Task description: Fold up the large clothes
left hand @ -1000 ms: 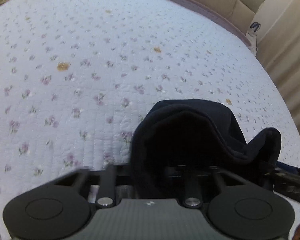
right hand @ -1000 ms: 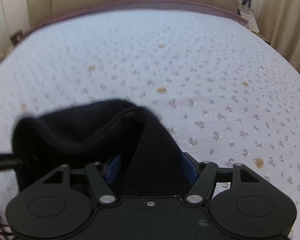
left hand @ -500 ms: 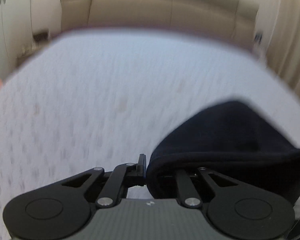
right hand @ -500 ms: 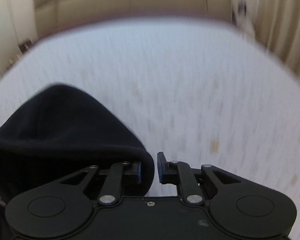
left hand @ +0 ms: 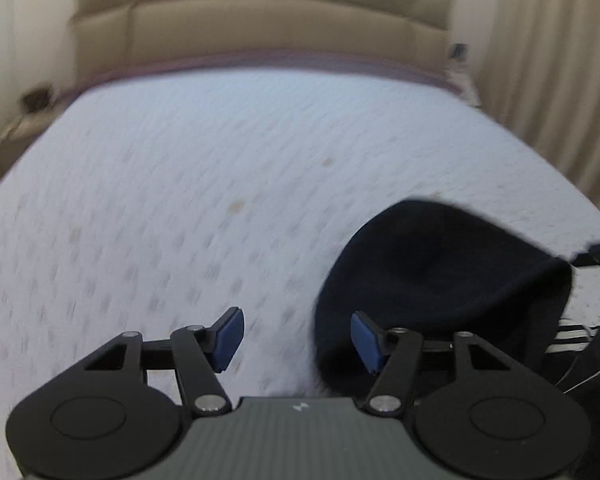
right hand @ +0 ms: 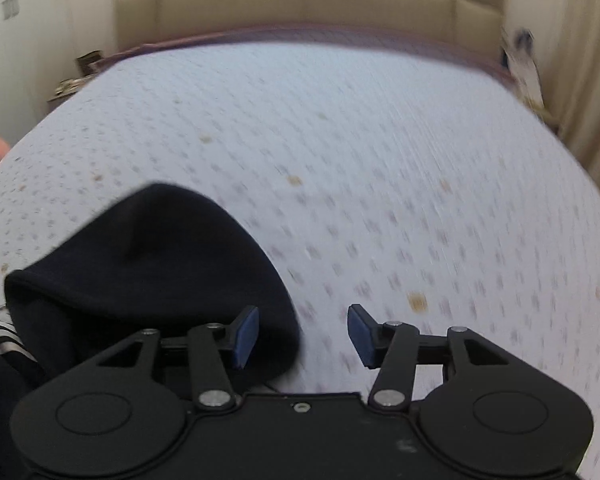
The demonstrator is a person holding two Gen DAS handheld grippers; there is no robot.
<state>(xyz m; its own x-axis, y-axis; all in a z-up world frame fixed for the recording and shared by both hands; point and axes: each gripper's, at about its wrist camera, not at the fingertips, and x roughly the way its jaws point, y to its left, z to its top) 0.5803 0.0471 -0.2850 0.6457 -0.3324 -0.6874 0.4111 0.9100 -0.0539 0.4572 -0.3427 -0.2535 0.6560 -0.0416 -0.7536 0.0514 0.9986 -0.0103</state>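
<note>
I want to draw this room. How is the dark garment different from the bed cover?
The dark garment is plain, nearly black; the bed cover is pale with tiny flower prints. The garment is bunched up in a rounded hump; the cover lies spread flat. The garment takes up only a small patch near the edge; the cover stretches across the whole bed. Both are soft cloth.

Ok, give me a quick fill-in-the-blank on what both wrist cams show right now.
1. The dark garment lies on a floral ____.
2. Between the pads of the left gripper there is ____.
3. The jaws of the right gripper are ____.
4. Beyond the bed stands a beige padded ____.

Missing: bedspread; nothing; opening; headboard
</note>
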